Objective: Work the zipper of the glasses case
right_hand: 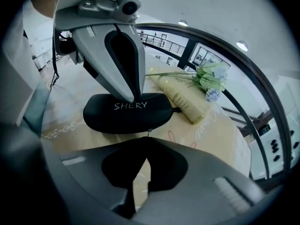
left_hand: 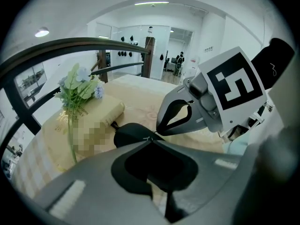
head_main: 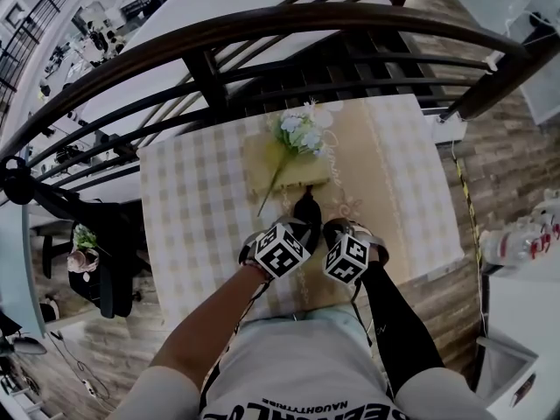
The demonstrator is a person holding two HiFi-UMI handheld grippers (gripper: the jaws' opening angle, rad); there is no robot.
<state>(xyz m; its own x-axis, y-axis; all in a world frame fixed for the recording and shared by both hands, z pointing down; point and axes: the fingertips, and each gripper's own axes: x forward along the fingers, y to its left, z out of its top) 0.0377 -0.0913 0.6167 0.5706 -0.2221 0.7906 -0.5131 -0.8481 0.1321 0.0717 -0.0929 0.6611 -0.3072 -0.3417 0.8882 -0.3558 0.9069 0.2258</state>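
Note:
A black glasses case (head_main: 306,210) marked SHERY (right_hand: 126,114) lies on the table's tan runner, just in front of me. My left gripper (head_main: 302,226) has its jaws closed, and its tips (right_hand: 130,99) rest on the case's top near the far edge. My right gripper (right_hand: 147,137) is shut at the case's near rim, where a thin silvery zipper pull (right_hand: 148,131) shows at its tips. In the left gripper view, the right gripper (left_hand: 158,133) meets the case (left_hand: 129,134) right beside the left gripper (left_hand: 150,138).
A cream book (head_main: 284,169) with a flower sprig (head_main: 300,134) on it lies just behind the case. The checked tablecloth (head_main: 201,208) covers a small table set against a dark curved railing (head_main: 262,24). A dark chair (head_main: 96,243) stands to the left.

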